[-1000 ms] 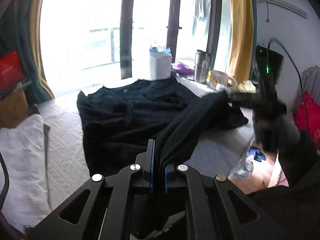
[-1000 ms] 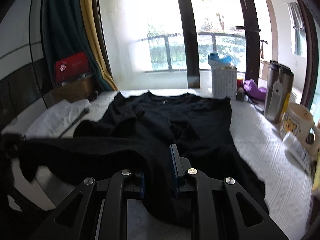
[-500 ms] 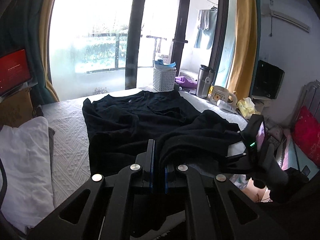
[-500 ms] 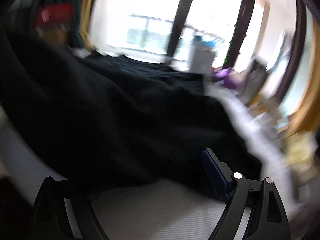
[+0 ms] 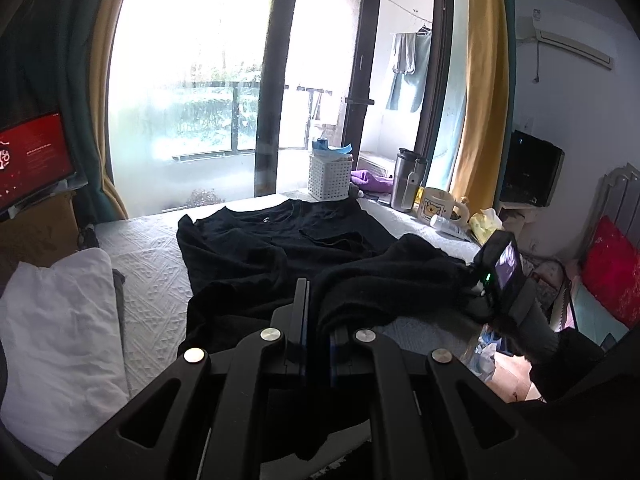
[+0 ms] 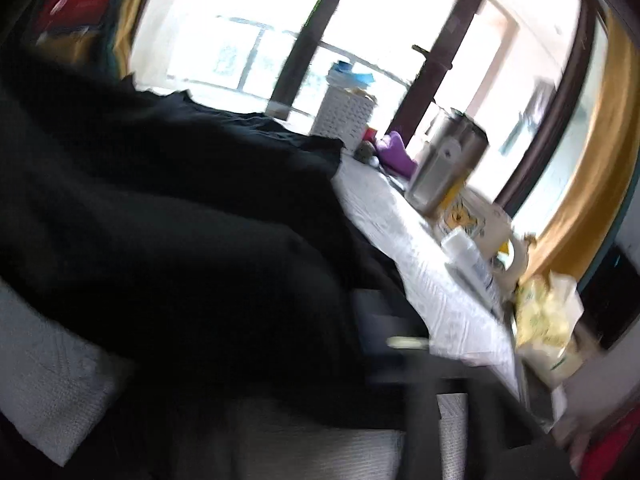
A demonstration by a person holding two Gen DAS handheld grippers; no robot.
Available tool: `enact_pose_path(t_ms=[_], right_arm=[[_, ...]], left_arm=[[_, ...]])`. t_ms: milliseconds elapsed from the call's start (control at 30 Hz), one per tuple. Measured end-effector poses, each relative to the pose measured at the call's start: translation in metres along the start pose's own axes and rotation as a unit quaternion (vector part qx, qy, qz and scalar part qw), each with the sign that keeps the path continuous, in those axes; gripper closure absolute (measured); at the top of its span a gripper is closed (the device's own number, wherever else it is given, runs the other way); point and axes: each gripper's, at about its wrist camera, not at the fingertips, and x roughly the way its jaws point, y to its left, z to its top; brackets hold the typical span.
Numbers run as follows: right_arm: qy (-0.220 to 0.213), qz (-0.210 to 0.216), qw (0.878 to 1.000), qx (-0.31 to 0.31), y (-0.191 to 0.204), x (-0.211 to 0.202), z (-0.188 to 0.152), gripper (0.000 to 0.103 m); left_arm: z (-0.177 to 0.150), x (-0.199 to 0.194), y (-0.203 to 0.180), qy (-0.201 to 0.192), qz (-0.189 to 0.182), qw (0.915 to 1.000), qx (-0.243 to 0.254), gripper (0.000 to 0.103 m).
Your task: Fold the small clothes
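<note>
Left gripper (image 5: 316,312) clamped on soft black shirt (image 5: 280,248); right gripper (image 5: 468,280) just closing, grip unclear; quilted white bedspread (image 5: 152,264)

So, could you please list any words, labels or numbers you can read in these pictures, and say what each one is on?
None can be read.
Red screen: white lines of text, too small to read.
Mug: a cartoon bear picture, no legible words.
Air conditioner: a sticker, too small.
Black shirt: a tiny neck label, illegible.
The right wrist view is too blurred.
</note>
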Motion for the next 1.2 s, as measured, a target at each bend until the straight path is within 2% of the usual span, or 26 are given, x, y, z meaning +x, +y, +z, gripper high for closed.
enact_pose_path(t_ms=[67,100,233,367,467,700,833,933,1100,1200], right_arm=[[-0.013,0.036,0.999,0.039,-0.015,-0.006,0.000,0.092],[-0.022,0.038,0.998,0.052,-0.023,-0.012,0.002,0.092],[-0.060,0.030,0.994,0.087,-0.051,-0.038,0.011,0.096],[-0.111,0.026,0.984,0.135,-0.085,-0.077,0.022,0.096],[-0.149,0.027,0.978,0.147,-0.099,-0.102,0.027,0.098],[-0.193,0.022,0.967,0.163,-0.116,-0.141,0.033,0.099],[-0.207,0.039,0.962,0.172,-0.119,-0.153,0.036,0.099],[-0.211,0.050,0.962,0.165,-0.116,-0.156,0.043,0.099],[-0.189,0.067,0.968,0.149,-0.105,-0.139,0.049,0.099],[-0.168,0.073,0.973,0.143,-0.099,-0.123,0.049,0.099]], left_arm=[[0.000,-0.003,-0.002,0.004,-0.002,1.0000,0.001,0.097],[0.000,-0.004,-0.004,0.005,-0.003,1.0000,0.002,0.097],[0.002,-0.015,-0.017,0.003,-0.008,0.9996,0.025,0.097],[0.002,-0.023,-0.024,0.006,-0.005,0.9992,0.039,0.097],[0.003,-0.030,-0.026,-0.002,-0.006,0.9994,0.033,0.097],[0.010,-0.042,-0.034,-0.015,-0.011,0.9987,0.047,0.097],[0.005,-0.034,-0.032,0.003,0.003,0.9984,0.057,0.097],[-0.005,-0.016,-0.021,0.031,-0.002,0.9989,0.036,0.096],[-0.031,0.018,-0.001,0.081,-0.021,0.9965,-0.005,0.094],[-0.043,0.028,0.005,0.099,-0.024,0.9947,-0.015,0.089]])
